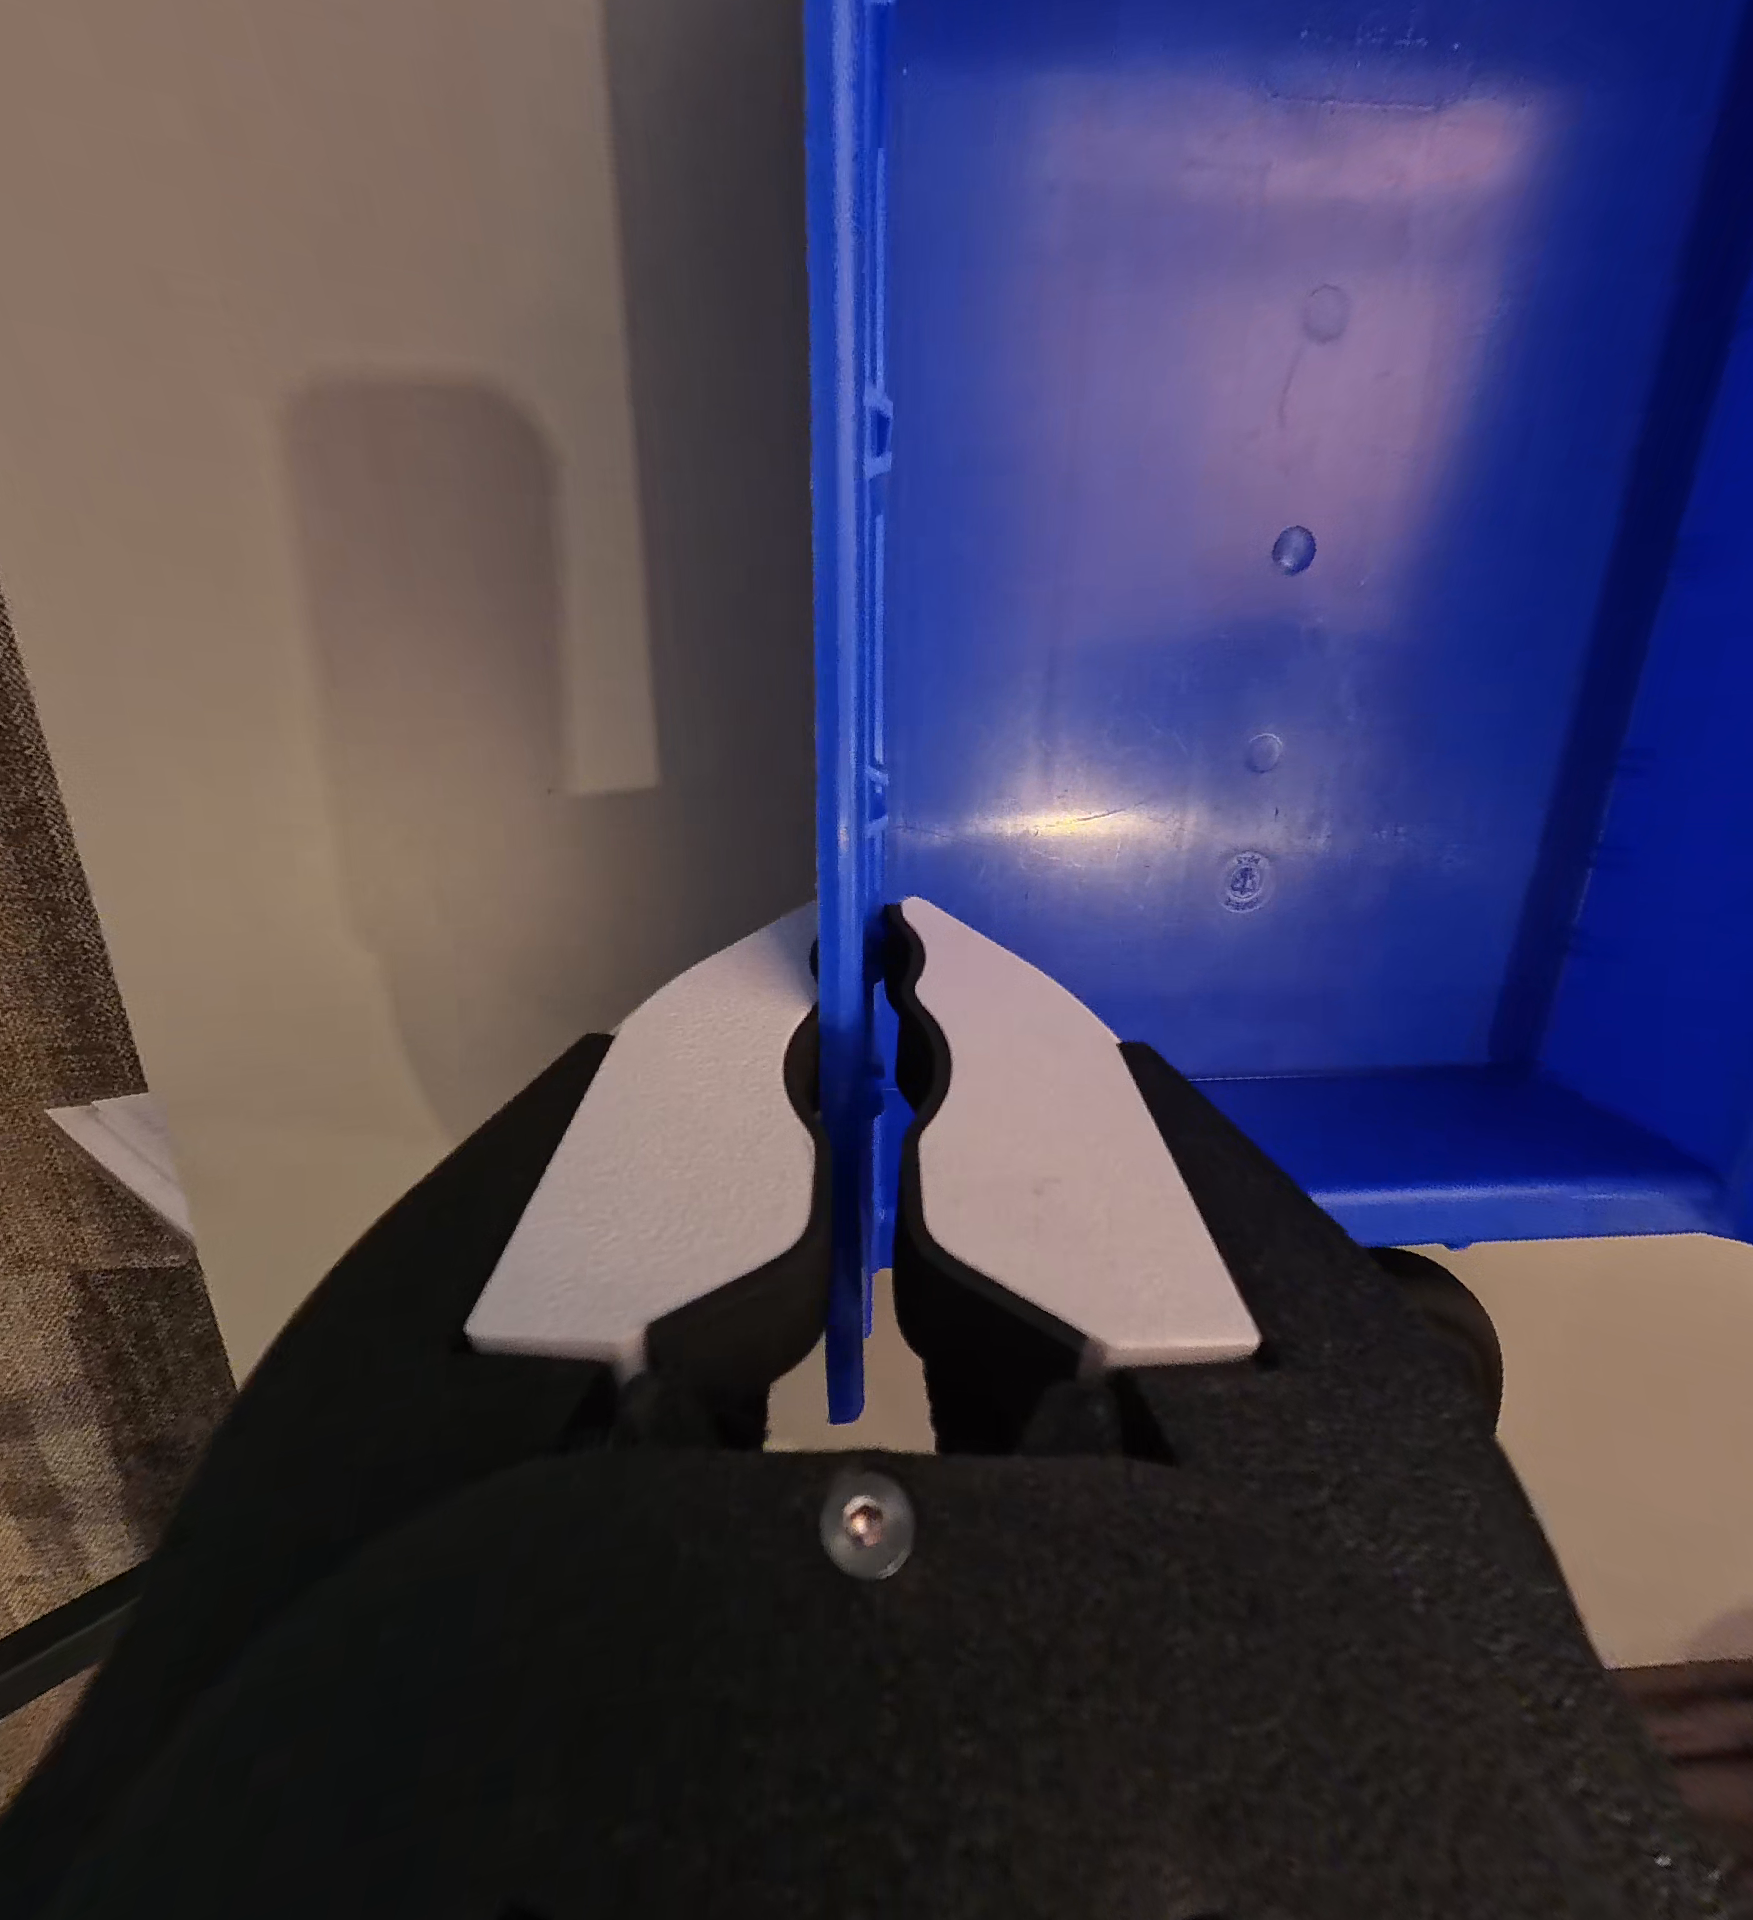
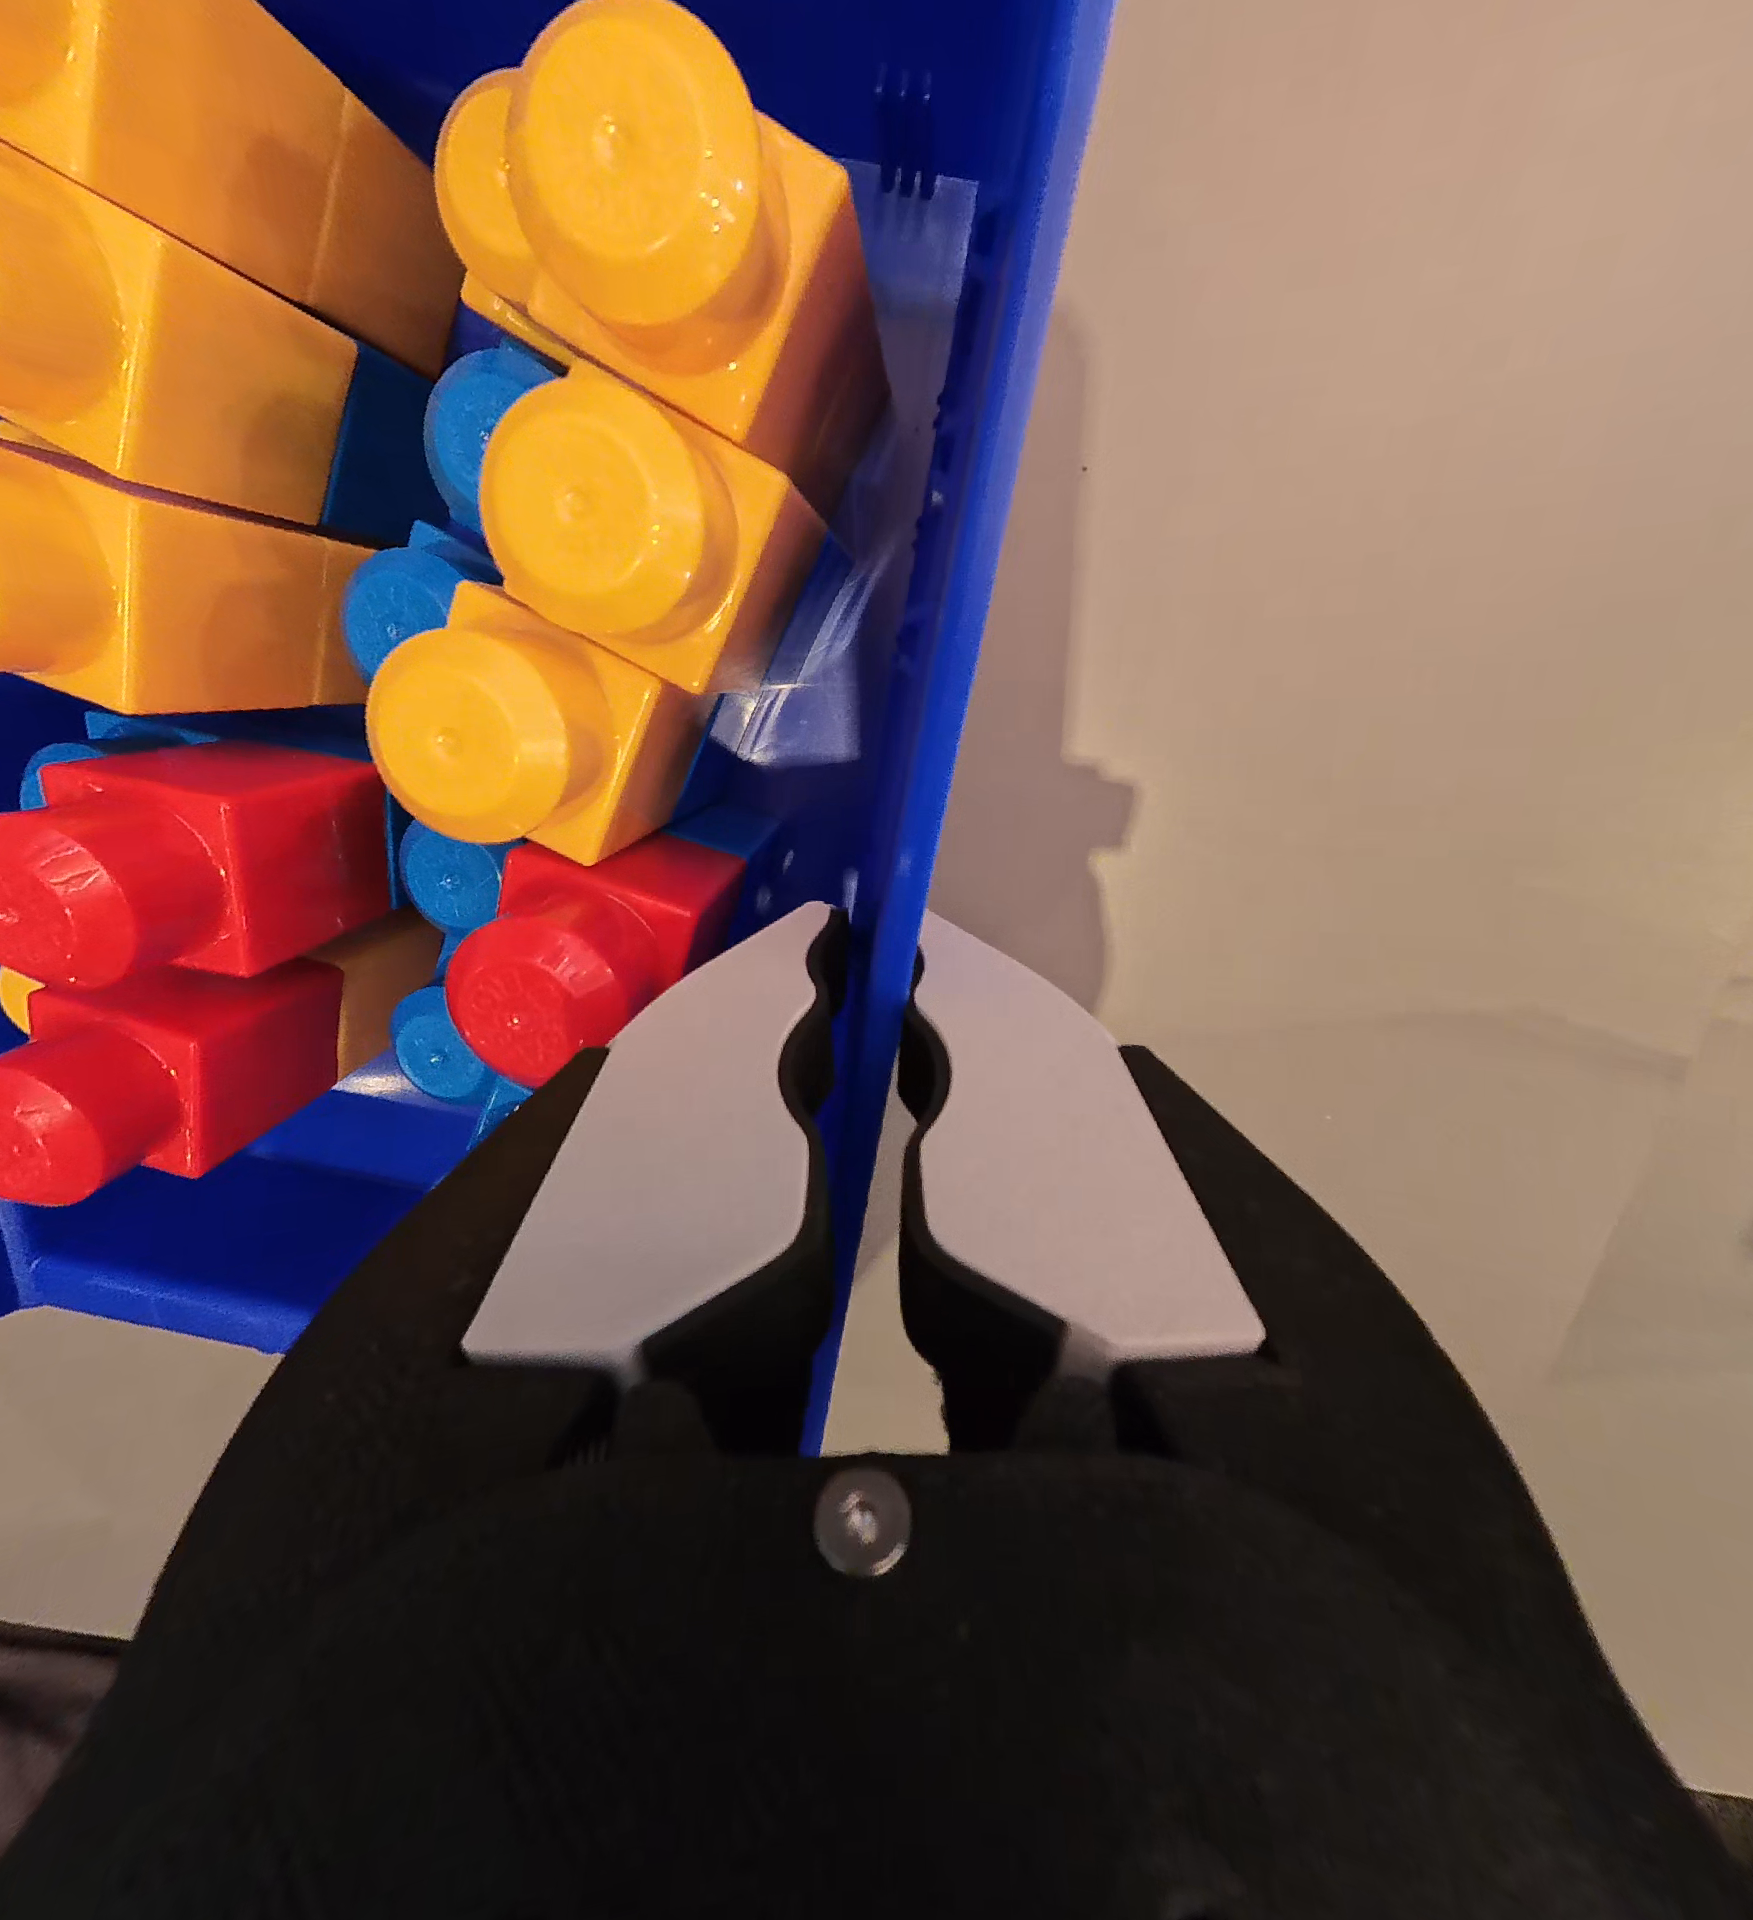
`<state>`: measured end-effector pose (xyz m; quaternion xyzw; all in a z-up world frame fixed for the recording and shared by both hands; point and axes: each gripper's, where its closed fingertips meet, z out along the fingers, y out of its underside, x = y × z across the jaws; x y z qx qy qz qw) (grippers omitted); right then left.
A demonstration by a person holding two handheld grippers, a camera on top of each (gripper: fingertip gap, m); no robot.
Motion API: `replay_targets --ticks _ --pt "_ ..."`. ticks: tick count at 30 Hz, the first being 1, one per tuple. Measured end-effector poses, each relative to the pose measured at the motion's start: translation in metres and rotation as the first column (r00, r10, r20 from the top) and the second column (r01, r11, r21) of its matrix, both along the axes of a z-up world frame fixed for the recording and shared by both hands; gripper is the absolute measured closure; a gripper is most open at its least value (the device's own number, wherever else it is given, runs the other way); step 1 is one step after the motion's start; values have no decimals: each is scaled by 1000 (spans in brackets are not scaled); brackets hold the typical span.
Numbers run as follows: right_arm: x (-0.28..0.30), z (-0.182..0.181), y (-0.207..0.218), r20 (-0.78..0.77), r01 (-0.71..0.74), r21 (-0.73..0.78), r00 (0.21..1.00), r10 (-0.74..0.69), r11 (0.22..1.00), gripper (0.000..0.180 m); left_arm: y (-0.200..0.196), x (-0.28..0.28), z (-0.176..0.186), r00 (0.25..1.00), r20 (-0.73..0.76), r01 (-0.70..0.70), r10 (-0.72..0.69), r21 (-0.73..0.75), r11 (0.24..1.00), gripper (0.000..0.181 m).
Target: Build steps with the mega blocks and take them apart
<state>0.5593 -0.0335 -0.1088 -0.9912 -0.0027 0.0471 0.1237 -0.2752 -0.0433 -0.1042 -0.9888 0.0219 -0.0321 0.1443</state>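
The left gripper (image 1: 851,914) is nearly closed, its two white fingers (image 1: 690,1132) with black wavy pads pinched on the thin left wall of a blue plastic bin (image 1: 1215,623), one finger outside the wall and one inside. In this view the bin's glossy floor is bare, running from the grip toward twelve o'clock. The right gripper (image 2: 872,920) is clamped the same way on the bin's opposite wall (image 2: 965,520), which rises between its fingers toward twelve o'clock. The mega blocks lie heaped inside the bin at nine to eleven o'clock of the right gripper: yellow blocks (image 2: 623,208) on top and toward the far end, red blocks (image 2: 165,862) nearest the gripper at nine o'clock, with light blue blocks (image 2: 477,416) showing between them. A clear plastic bag (image 2: 830,665) lies crumpled against the inner wall at eleven o'clock. The bin sits over a pale cream tabletop (image 2: 1423,520) marked with soft shadows. In the left wrist view, brown speckled carpet (image 1: 10,1039) shows at nine o'clock beyond the table edge.
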Motion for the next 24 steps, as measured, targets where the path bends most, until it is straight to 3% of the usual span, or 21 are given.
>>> replay_targets --ticks 24 --pt "0 -1 0 49 -15 -14 999 16 1000 169 2 23 -4 995 -9 96 -96 -38 995 176"
